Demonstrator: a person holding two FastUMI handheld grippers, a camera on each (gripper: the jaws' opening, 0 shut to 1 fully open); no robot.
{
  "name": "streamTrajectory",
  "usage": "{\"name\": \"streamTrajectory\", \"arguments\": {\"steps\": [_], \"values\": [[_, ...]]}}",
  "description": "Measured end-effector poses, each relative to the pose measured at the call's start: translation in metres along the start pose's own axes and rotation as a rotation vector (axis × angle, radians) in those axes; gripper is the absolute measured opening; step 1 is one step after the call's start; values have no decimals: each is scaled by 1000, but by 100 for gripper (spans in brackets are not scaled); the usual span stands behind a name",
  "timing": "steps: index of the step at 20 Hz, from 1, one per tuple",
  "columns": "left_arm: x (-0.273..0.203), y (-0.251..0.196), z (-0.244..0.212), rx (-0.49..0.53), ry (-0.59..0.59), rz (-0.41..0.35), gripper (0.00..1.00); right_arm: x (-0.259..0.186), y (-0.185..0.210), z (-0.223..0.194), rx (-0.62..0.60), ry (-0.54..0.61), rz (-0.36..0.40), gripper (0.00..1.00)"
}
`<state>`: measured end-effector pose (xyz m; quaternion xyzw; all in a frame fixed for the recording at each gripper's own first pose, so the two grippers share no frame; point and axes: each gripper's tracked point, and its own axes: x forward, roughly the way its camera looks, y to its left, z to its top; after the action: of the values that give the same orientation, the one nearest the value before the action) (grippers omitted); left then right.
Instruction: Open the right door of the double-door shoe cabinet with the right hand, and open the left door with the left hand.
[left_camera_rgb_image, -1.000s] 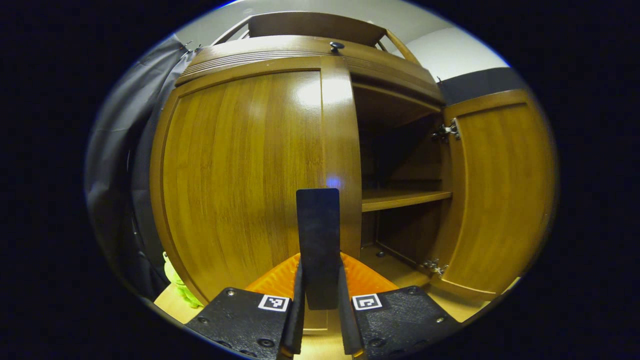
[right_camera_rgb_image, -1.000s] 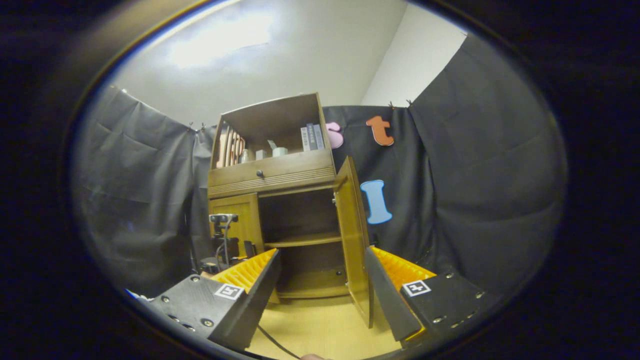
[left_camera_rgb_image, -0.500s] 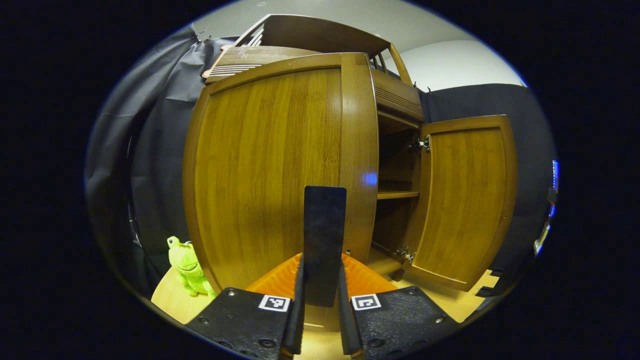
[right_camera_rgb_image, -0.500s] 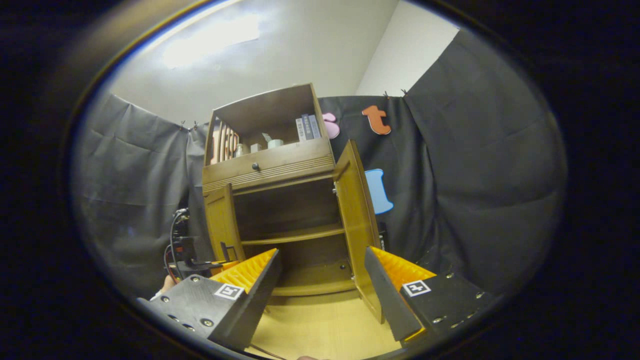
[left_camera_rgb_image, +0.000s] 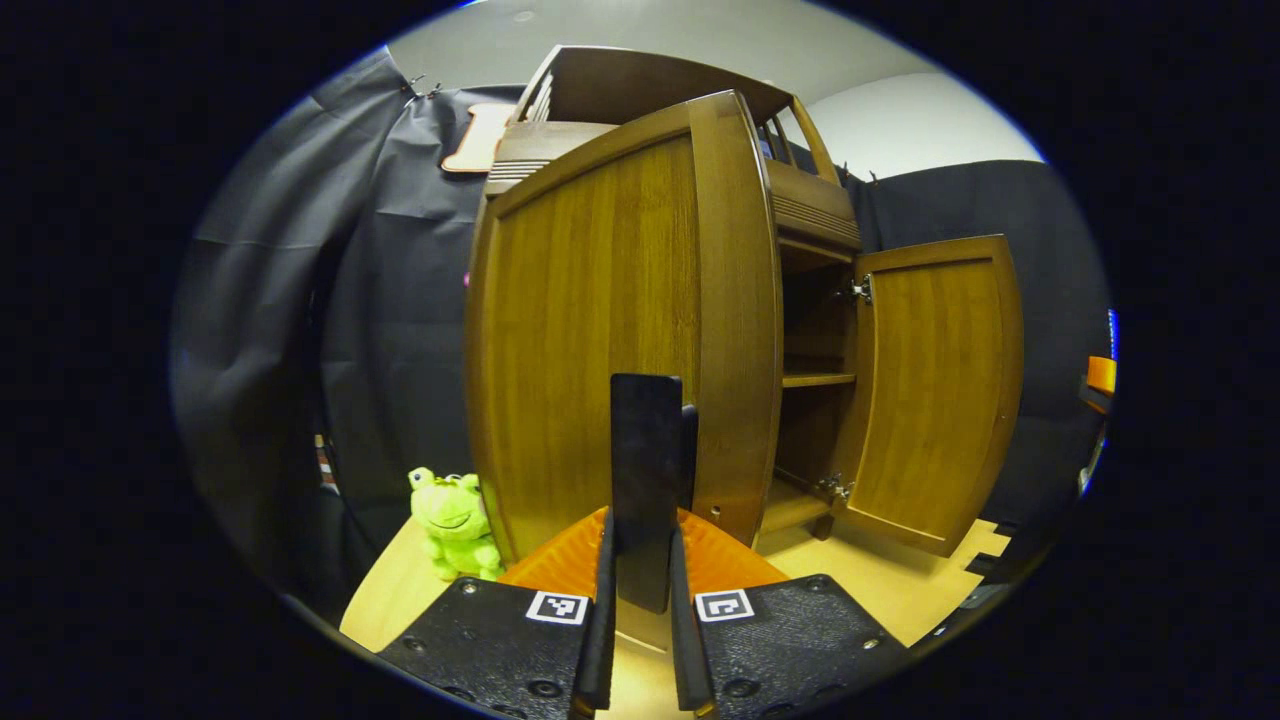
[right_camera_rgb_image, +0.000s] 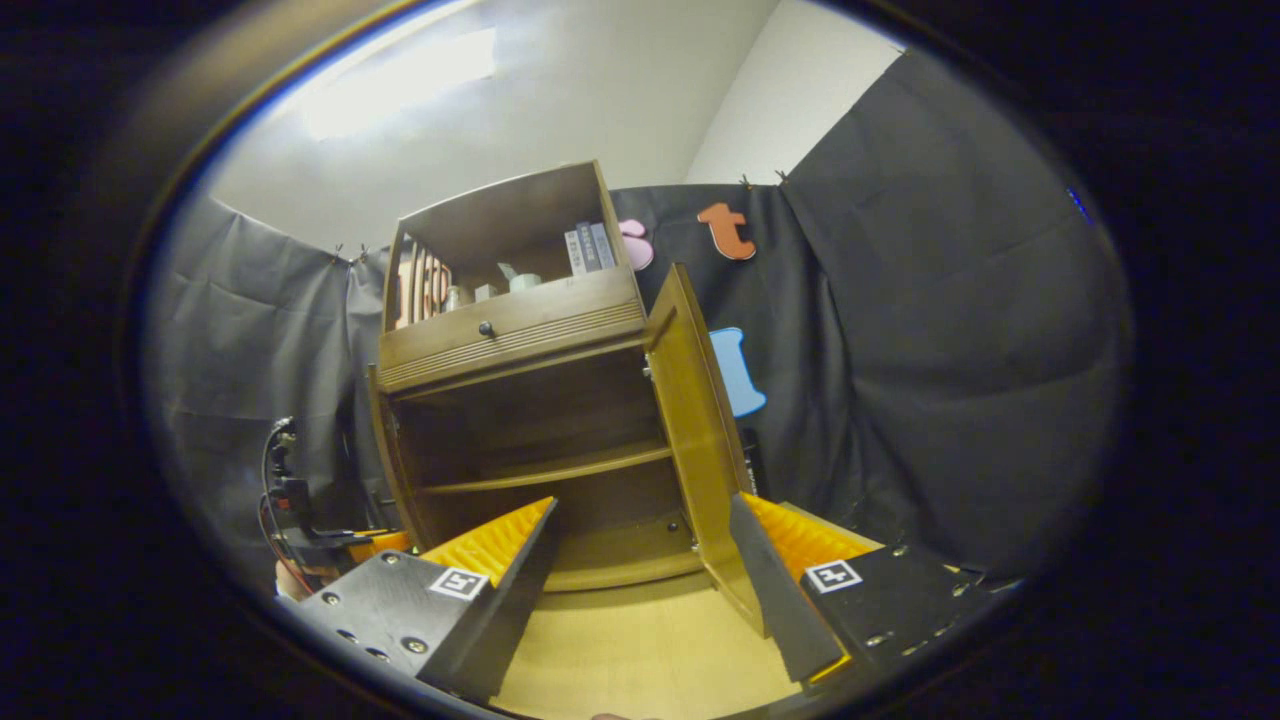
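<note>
The wooden shoe cabinet (right_camera_rgb_image: 510, 330) stands against the black cloth with both doors swung out. In the left gripper view the left door (left_camera_rgb_image: 590, 340) is close ahead, seen from its outer face. My left gripper (left_camera_rgb_image: 648, 470) is shut on the dark handle at that door's free edge. The right door (left_camera_rgb_image: 935, 390) hangs wide open beyond it. In the right gripper view my right gripper (right_camera_rgb_image: 640, 505) is open and holds nothing, a good way back from the cabinet. The right door (right_camera_rgb_image: 695, 430) angles toward it, and the left door (right_camera_rgb_image: 385, 450) shows edge-on.
A green plush frog (left_camera_rgb_image: 452, 515) sits on the light wooden floor (left_camera_rgb_image: 900, 590) left of the cabinet. Inside is a bare shelf (right_camera_rgb_image: 545, 470). Above the doors are a drawer with a round knob (right_camera_rgb_image: 486, 328) and an open shelf with books (right_camera_rgb_image: 588, 247).
The left door has swung from closed to wide open, with my left gripper still shut on its handle. My right gripper has stayed open and drifted slightly.
</note>
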<state>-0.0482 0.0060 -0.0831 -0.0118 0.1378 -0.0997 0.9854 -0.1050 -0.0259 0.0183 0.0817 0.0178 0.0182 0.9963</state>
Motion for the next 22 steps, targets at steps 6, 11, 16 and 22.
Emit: {"name": "streamTrajectory", "arguments": {"steps": [6,11,16,22], "values": [[-22,25,-4,5,2,64,20,6,37,-15,-84,17,67,99],[-41,60,-7,14,-17,149,12,10,63,-27,-94,29,114,99],[-59,115,-6,16,-21,248,0,15,94,-39,-104,43,167,99],[-66,140,-8,-27,0,124,0,24,109,-53,-117,74,187,95]]}}
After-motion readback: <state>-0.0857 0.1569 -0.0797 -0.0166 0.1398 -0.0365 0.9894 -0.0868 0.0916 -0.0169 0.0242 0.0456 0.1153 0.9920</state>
